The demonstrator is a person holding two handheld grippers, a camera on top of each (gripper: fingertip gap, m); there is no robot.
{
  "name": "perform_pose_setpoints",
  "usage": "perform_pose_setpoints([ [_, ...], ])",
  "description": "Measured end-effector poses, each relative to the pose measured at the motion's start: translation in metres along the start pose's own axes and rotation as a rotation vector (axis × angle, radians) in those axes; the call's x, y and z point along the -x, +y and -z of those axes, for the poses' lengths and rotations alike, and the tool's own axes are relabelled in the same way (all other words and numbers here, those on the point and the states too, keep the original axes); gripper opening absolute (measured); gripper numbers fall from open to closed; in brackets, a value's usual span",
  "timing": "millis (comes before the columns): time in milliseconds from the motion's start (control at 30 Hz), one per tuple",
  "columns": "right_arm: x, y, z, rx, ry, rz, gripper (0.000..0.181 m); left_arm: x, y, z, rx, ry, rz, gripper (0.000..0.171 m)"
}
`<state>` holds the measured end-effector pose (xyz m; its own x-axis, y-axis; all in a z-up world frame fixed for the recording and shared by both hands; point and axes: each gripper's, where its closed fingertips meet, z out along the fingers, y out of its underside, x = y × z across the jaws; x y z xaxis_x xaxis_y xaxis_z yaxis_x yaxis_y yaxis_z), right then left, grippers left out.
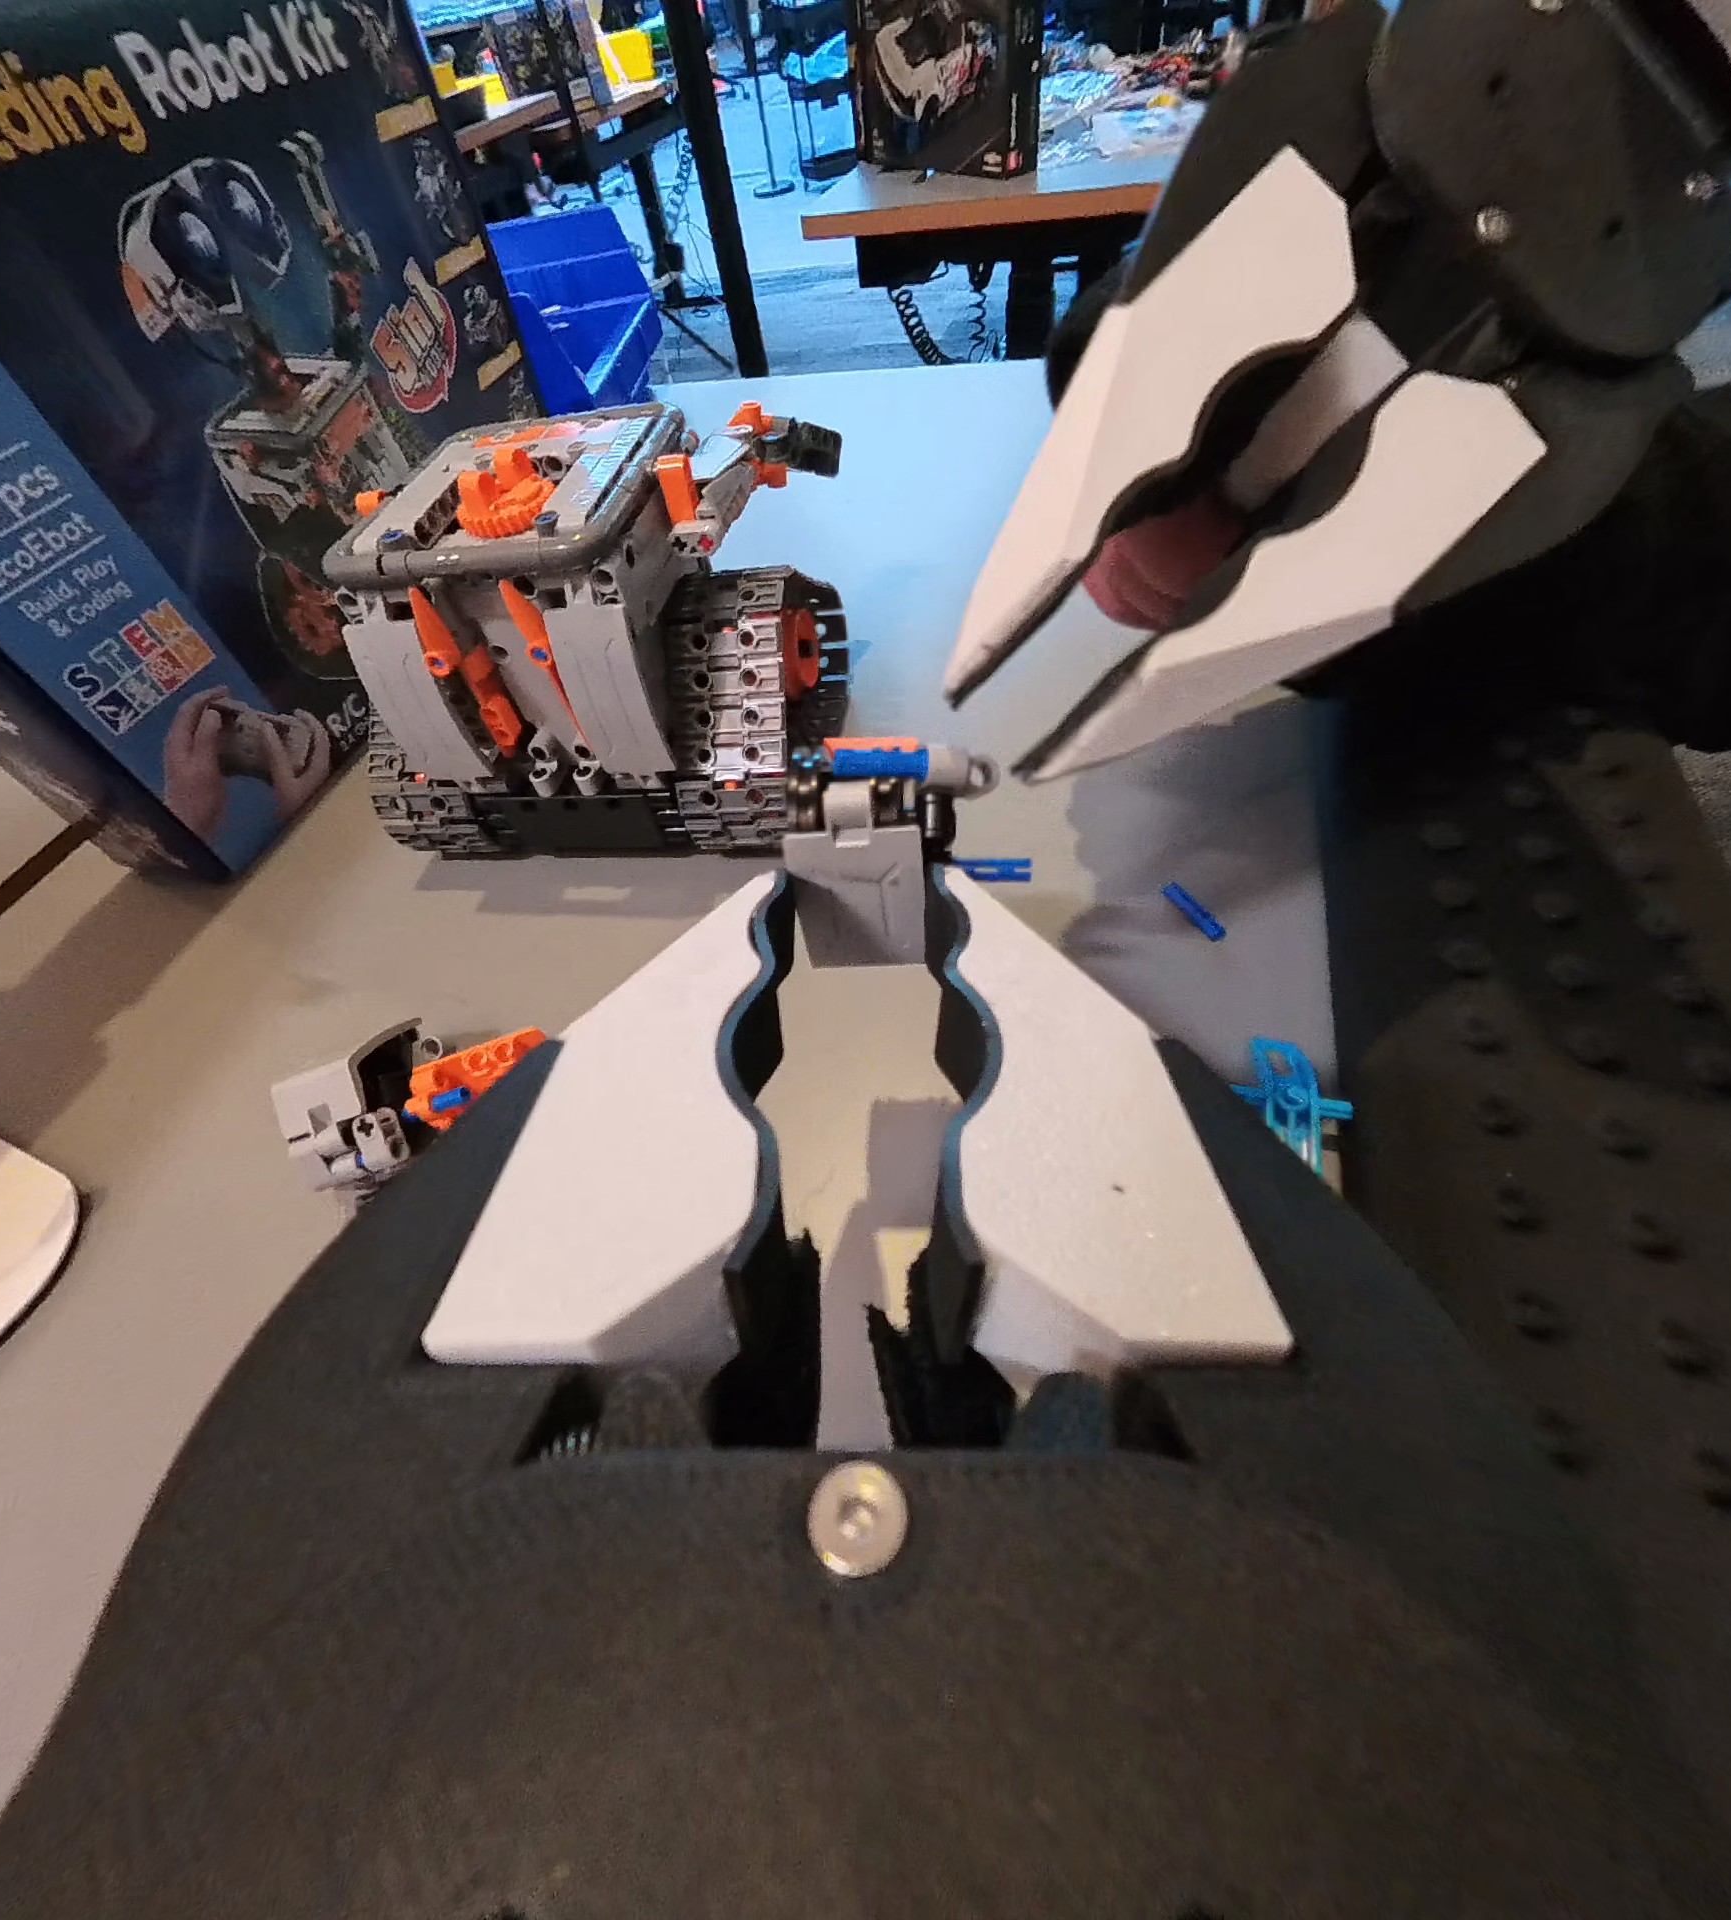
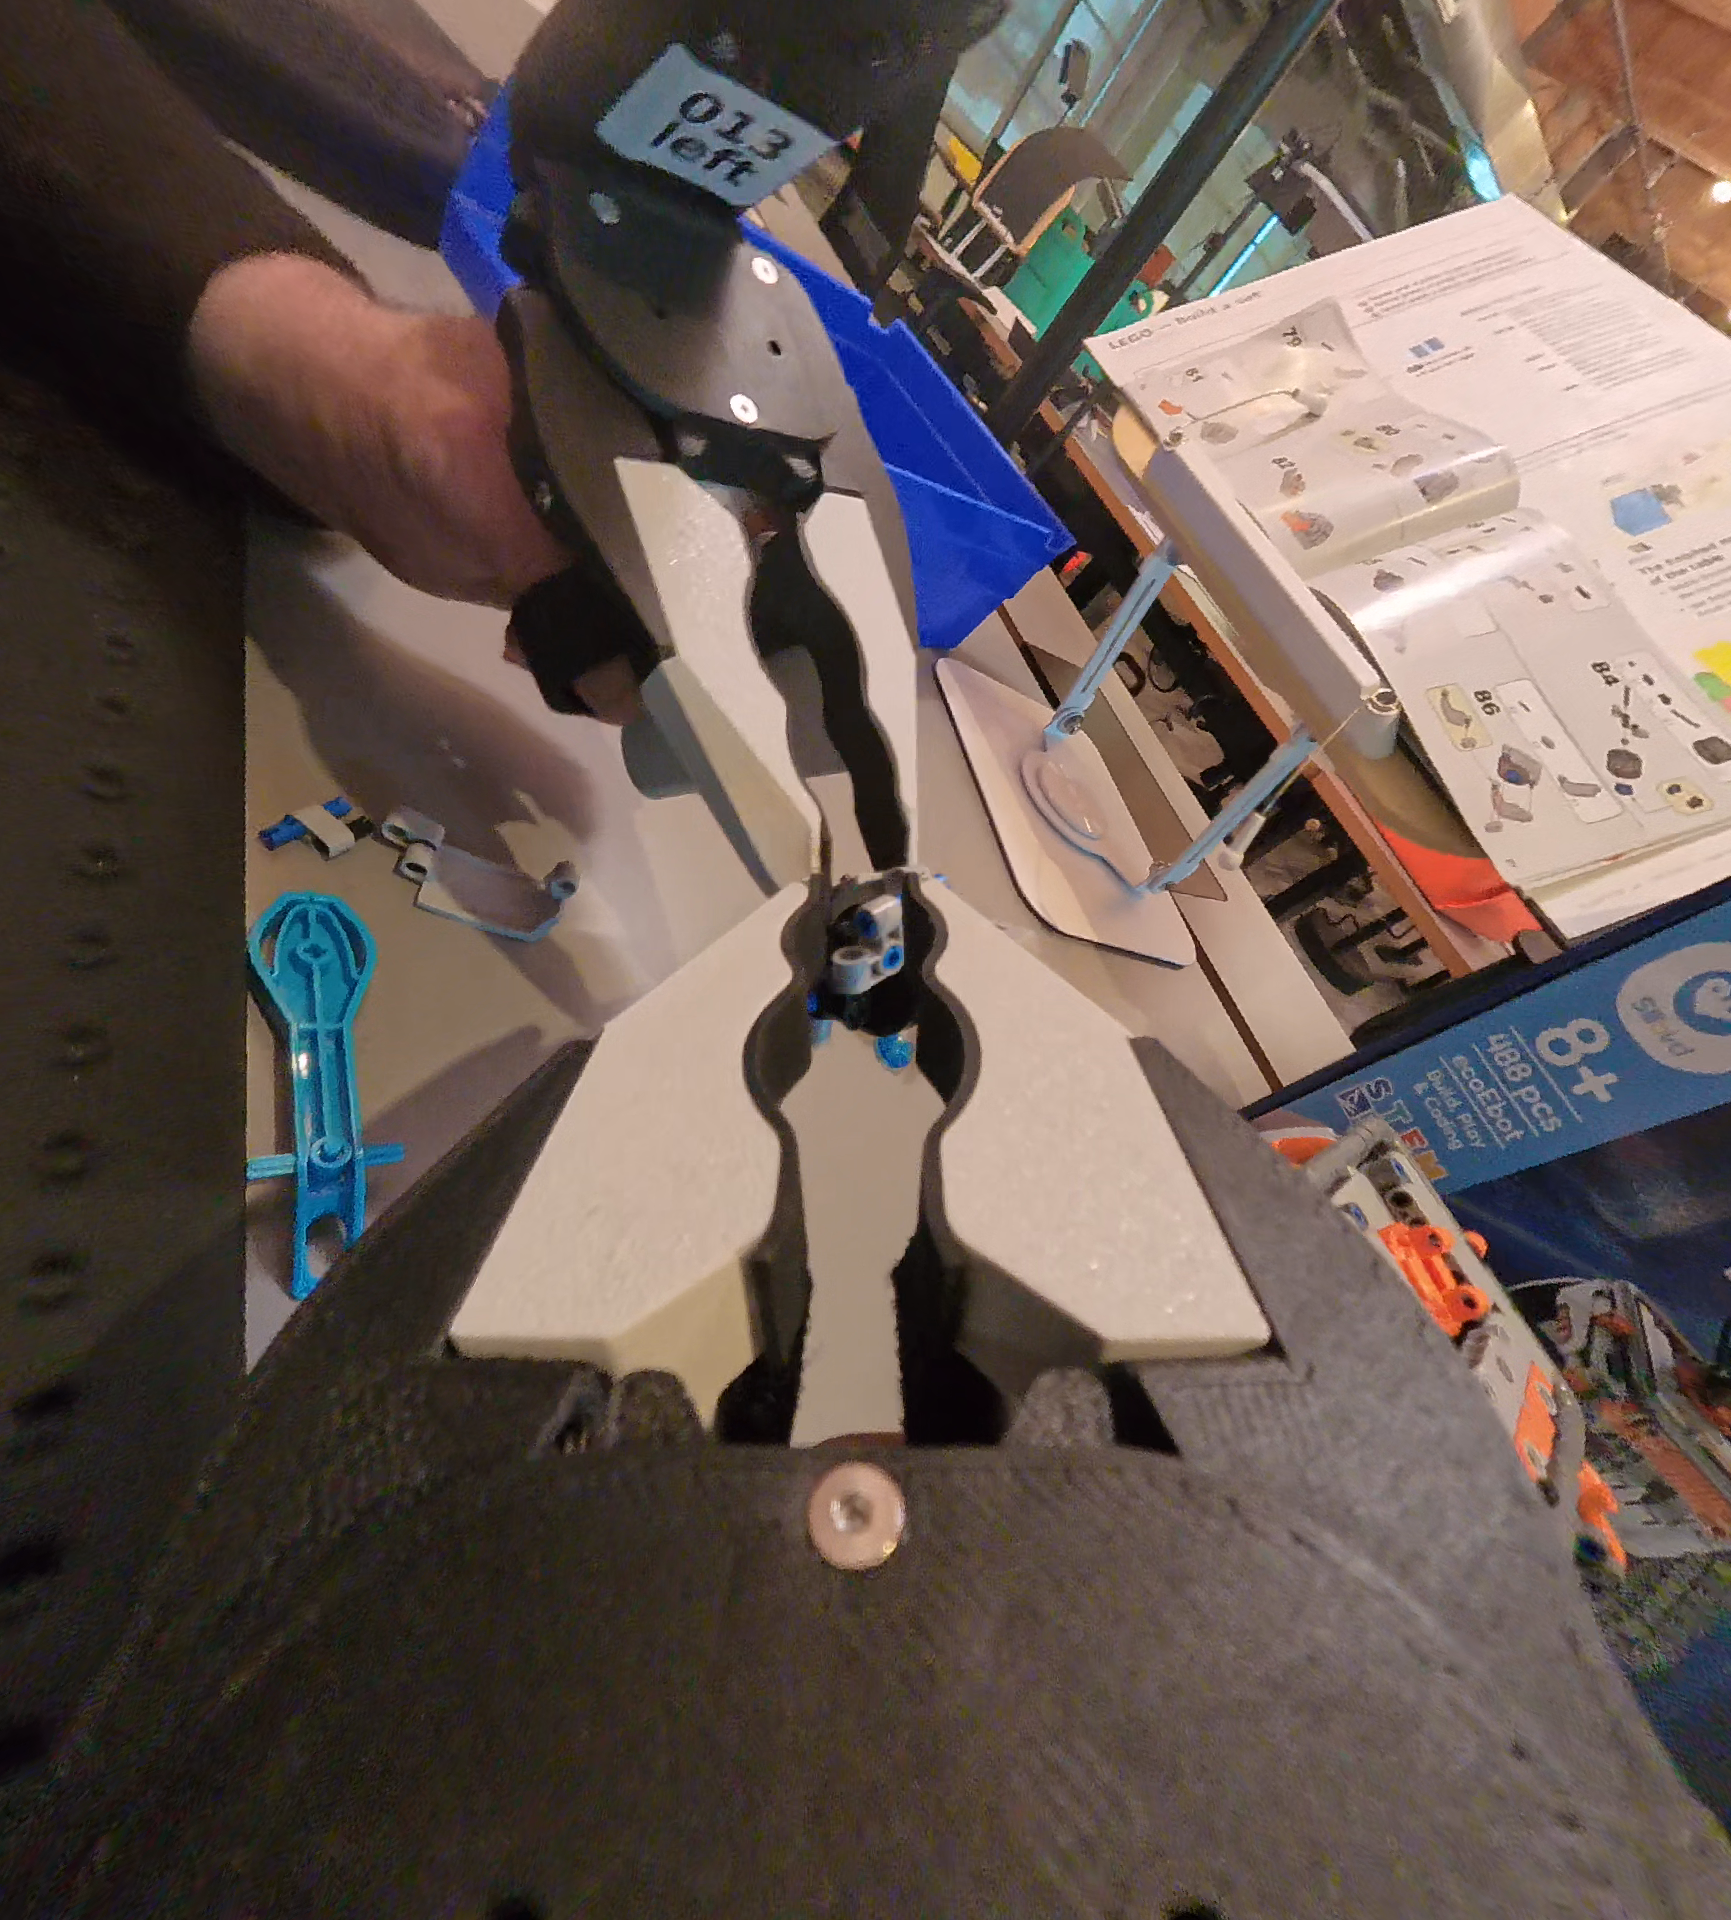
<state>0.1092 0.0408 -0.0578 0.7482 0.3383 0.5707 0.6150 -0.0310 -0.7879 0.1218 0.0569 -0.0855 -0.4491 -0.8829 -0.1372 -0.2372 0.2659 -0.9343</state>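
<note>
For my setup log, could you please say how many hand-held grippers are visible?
2: the left hand-held gripper grips a grey brick panel; the right hand-held gripper hovers beside it.

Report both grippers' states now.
Left gripper: closed on the grey brick sub-assembly.
Right gripper: tips nearly closed, holding nothing visible, beside that sub-assembly.

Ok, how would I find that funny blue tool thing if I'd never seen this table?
Start at the pale table and go to its edge beside the black studded mat. The light blue plastic tool lies flat there, alone. Unlike the small grey and blue brick pieces beyond it, it is one long see-through piece with a rounded head and forked end.
</note>
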Motion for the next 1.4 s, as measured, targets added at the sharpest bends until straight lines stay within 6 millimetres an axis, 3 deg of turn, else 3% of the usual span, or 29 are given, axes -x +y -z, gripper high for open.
perform_pose_setpoints([
  [200, -0.004, 0.017, -0.009, 0.096, 0.028, -0.033, 0.008, 0.001, 0.0, -0.002, 0.029, -0.061, -0.052, 0.023],
  [367, -0.003, 0.015, -0.01, 0.106, 0.038, -0.002, 0.006, 0.001, 0.001, -0.003, 0.048, -0.097, -0.101, 0.023],
  [633, 0.001, 0.015, -0.009, 0.159, 0.063, 0.141, 0.005, 0.004, -0.004, 0.001, -0.007, -0.05, 0.025, 0.022],
  [833, 0.003, 0.019, -0.009, 0.187, 0.056, 0.159, 0.005, 0.003, -0.002, 0.0, 0.002, -0.056, 0.017, 0.022],
  [1267, 0.01, 0.057, -0.019, 0.232, -0.217, -0.375, 0.006, 0.007, 0.026, -0.013, 0.128, -0.025, 0.012, 0.022],
  [1400, 0.014, 0.062, -0.022, 0.259, -0.245, -0.385, 0.006, 0.008, 0.033, -0.016, 0.148, 0.006, 0.071, 0.022],
])
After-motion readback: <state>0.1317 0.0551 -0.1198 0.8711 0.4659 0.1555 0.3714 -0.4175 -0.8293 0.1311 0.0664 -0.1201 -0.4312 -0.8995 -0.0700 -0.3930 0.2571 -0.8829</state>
